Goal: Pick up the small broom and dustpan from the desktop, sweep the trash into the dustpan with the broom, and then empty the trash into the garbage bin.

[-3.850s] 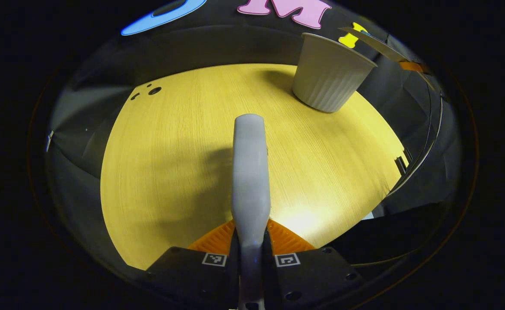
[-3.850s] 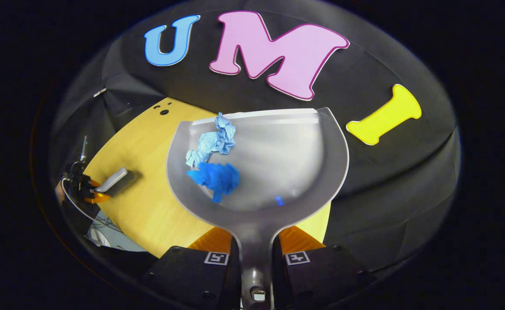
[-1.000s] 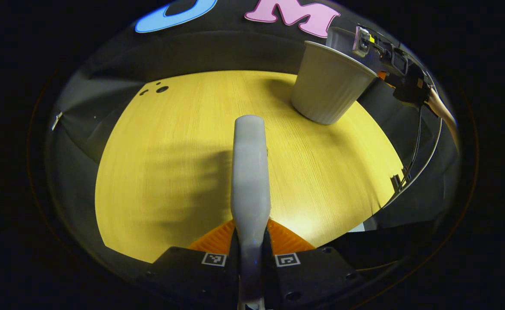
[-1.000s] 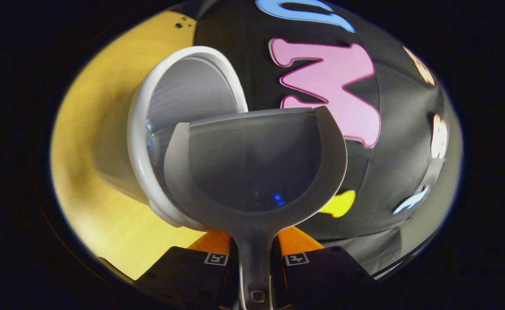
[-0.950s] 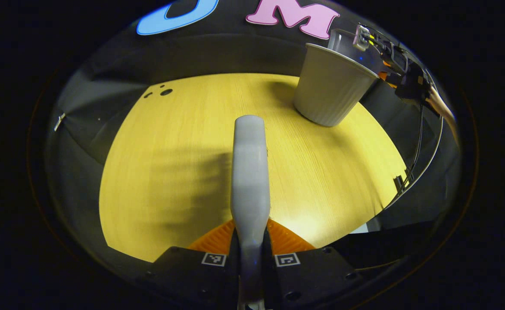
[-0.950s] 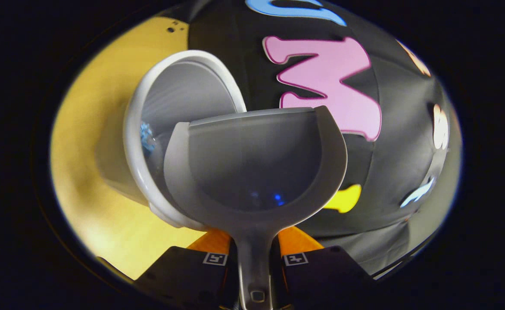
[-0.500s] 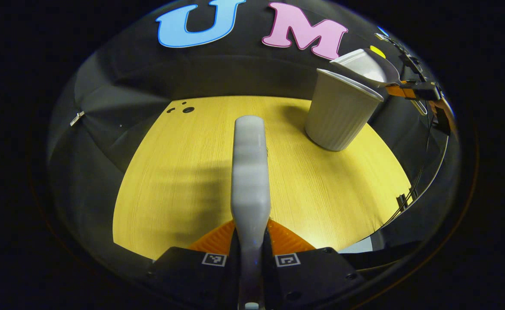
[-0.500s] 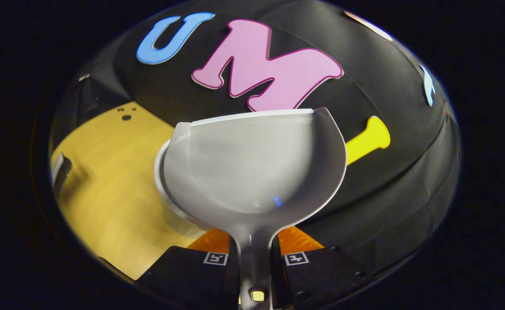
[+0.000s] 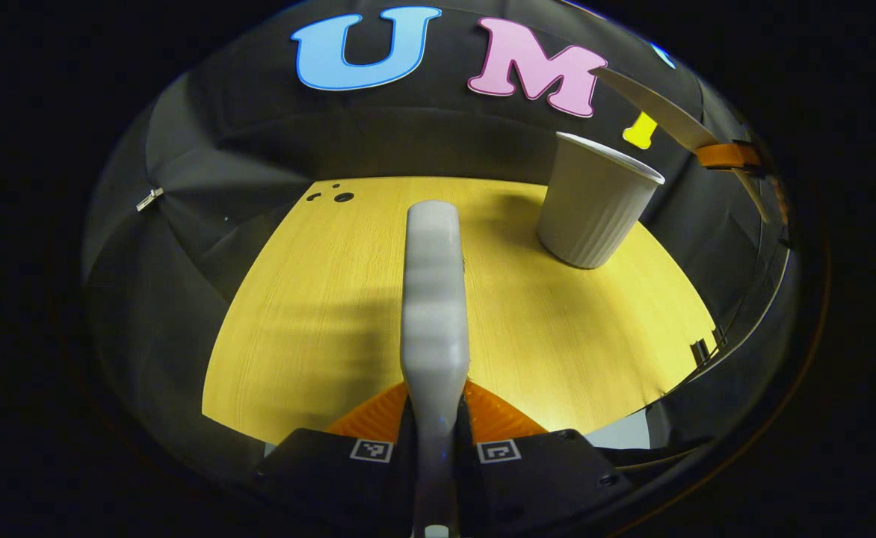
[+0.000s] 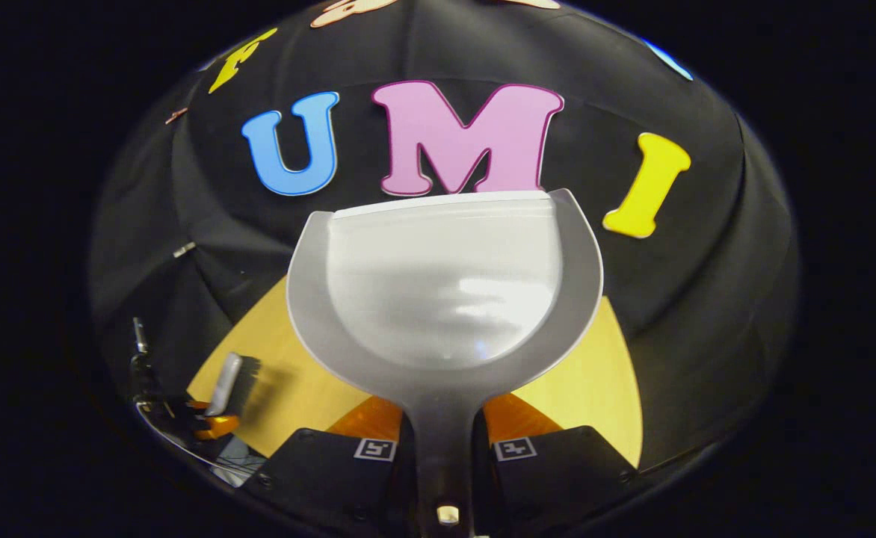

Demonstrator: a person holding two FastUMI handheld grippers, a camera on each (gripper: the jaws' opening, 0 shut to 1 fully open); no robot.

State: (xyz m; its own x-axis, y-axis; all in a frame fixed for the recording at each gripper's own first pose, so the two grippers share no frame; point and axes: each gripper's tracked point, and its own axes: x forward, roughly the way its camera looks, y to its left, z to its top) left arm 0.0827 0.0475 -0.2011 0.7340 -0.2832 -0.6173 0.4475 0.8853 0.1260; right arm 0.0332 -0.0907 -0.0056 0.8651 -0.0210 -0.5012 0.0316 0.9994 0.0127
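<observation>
Dustpan (image 10: 445,291) empty, handle clamped in right gripper (image 10: 444,448). Broom (image 9: 432,299) clamped in left gripper (image 9: 434,448) above the desk (image 9: 318,314). Bin (image 9: 593,202) upright, far right.

Black left gripper (image 9: 435,437) body bears two square coded tags and screws.

The left gripper view looks down and forward from above the near edge of the desk (image 9: 318,314), along the broom (image 9: 433,299) toward the wall, with the bin (image 9: 595,198) at 1 o'clock and the dustpan (image 9: 655,104) edge-on above it. The right gripper view sits higher and more level, facing the wall square-on, the dustpan (image 10: 445,284) close before the lens. Both share the desk (image 10: 595,373); the broom (image 10: 227,385) shows small at 8 o'clock.
</observation>
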